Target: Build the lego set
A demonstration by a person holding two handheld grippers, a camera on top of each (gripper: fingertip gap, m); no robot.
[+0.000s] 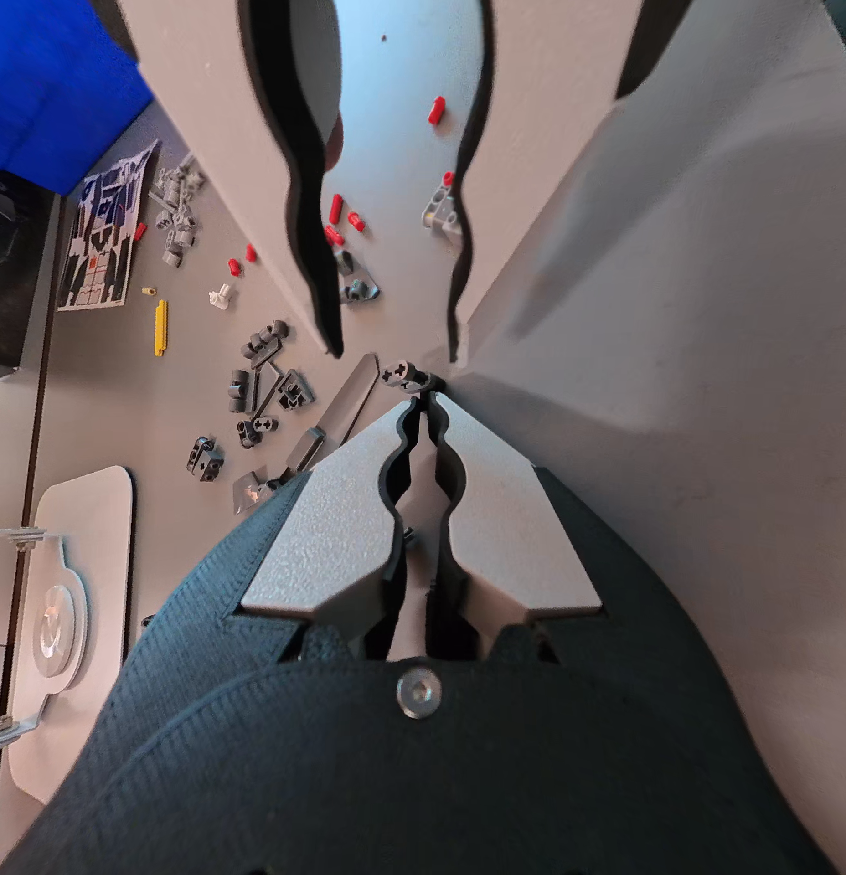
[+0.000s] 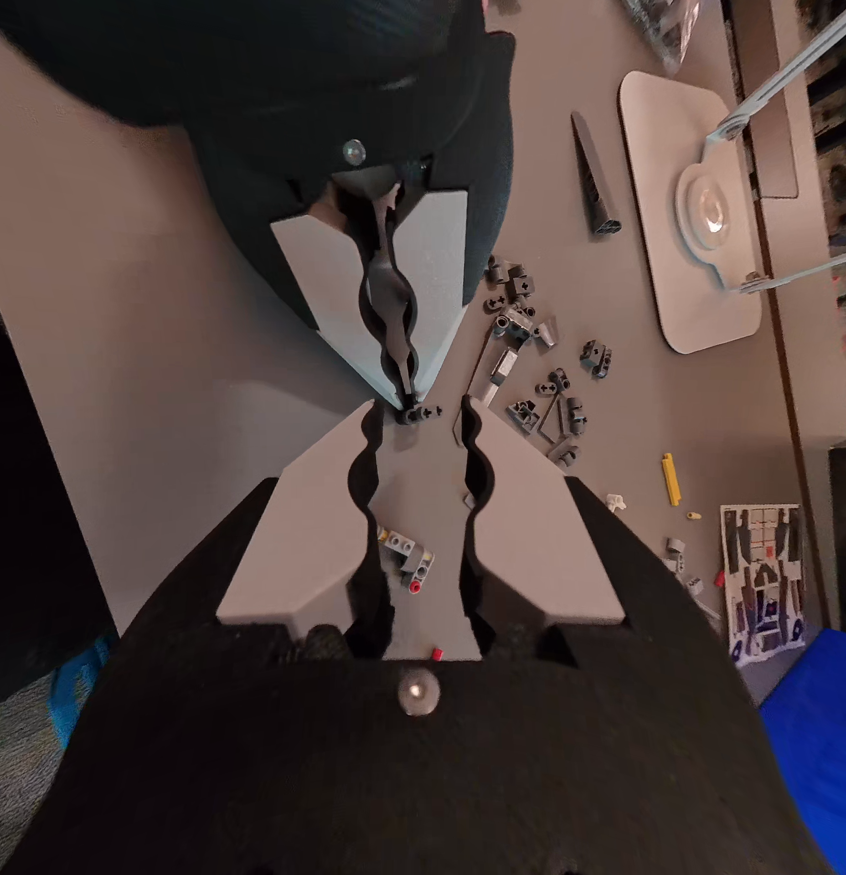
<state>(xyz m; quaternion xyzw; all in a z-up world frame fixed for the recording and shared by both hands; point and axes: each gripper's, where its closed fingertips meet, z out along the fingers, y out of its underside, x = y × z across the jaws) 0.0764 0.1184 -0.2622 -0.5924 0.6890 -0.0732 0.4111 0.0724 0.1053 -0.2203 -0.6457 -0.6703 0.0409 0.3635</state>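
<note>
We see our left gripper [image 1: 423, 402] pinched shut on a small grey connector piece [image 1: 404, 377], our right gripper [image 2: 418, 416] wide open and bare just beside that piece [image 2: 418, 413], grey table [image 2: 601, 426] and loose grey bricks [image 2: 549, 412] near it

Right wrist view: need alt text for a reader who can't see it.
The open right gripper faces the shut left gripper, which pinches a small dark grey connector piece with cross-shaped holes over a grey tabletop. Loose grey building pieces and a yellow bar lie to the right.
</note>
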